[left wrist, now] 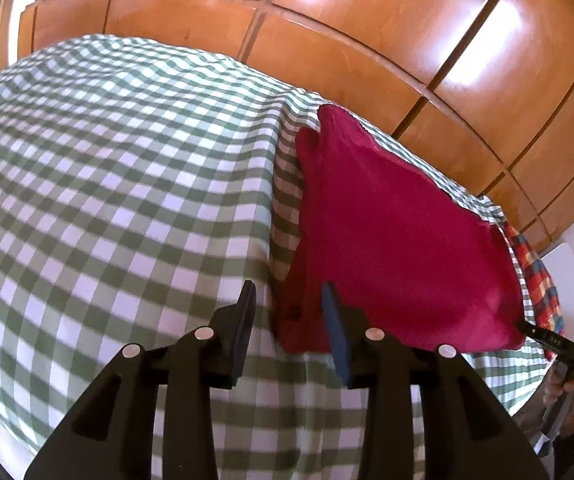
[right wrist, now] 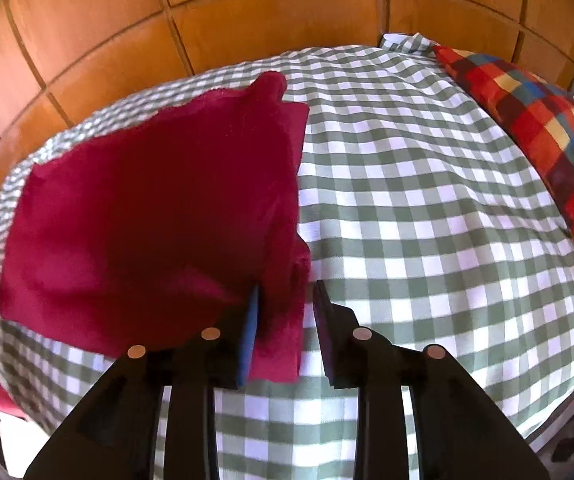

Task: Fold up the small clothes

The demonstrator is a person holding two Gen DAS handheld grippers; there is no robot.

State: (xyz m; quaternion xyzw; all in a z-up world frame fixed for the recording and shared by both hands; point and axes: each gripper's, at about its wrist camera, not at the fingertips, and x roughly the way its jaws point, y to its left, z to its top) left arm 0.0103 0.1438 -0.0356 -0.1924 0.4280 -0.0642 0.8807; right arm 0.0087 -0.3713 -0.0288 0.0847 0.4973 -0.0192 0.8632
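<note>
A: Left wrist view: the left gripper (left wrist: pixel 287 292) is standing partly open over the near left corner of the red cloth (left wrist: pixel 399 232), gripping nothing. The cloth is lying folded on the checked bedspread (left wrist: pixel 107 168).

B: And the right gripper (right wrist: pixel 285 292)?

A: Its jaws are also parted, straddling the cloth's near right edge without pinching it.

B: How is it going to handle?

A: Soft, light and limp, I'd judge; it's likely sagging wherever unsupported. Both near corners are offering the best hold, pinching through all layers.
</note>
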